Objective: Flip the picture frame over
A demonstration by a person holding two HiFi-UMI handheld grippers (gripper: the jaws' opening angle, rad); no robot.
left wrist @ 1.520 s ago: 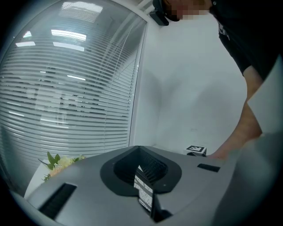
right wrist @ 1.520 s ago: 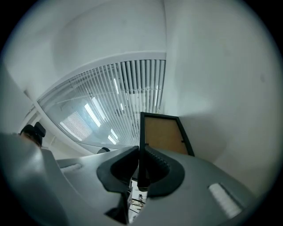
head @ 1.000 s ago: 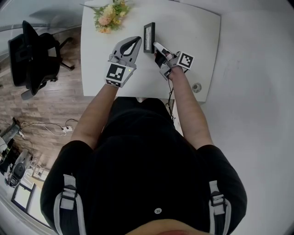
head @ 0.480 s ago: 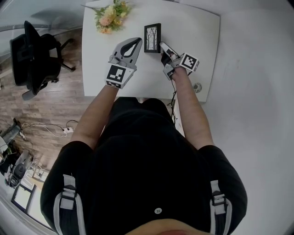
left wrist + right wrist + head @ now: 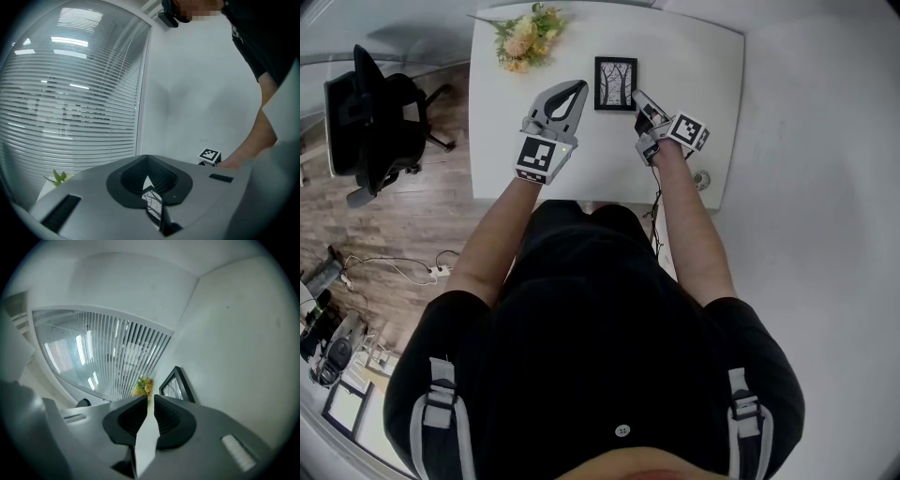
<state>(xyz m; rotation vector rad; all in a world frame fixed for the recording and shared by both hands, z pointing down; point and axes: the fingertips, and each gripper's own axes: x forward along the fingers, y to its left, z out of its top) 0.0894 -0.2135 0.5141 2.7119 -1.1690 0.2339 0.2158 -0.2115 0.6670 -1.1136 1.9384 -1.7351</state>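
Observation:
The black picture frame (image 5: 616,83) lies flat on the white table (image 5: 703,56), its tree picture facing up. My left gripper (image 5: 575,87) rests just left of the frame with its jaws shut and empty. In the left gripper view a strip of the frame (image 5: 152,204) shows below the closed tips of that gripper (image 5: 147,159). My right gripper (image 5: 637,96) sits at the frame's lower right corner, its jaws shut to a thin slit with nothing between them. From the right gripper (image 5: 150,399) the frame (image 5: 176,383) appears just ahead and to the right, clear of the jaws.
A bunch of artificial flowers (image 5: 525,33) lies at the table's far left corner. A round cable port (image 5: 701,177) sits near the right front edge. A black office chair (image 5: 370,112) stands on the wooden floor to the left. The person's body fills the near side.
The frame, standing on its edge a second ago, has tipped over to the right and now lies flat, picture up. My right gripper has shifted right with it. The left gripper has stayed put.

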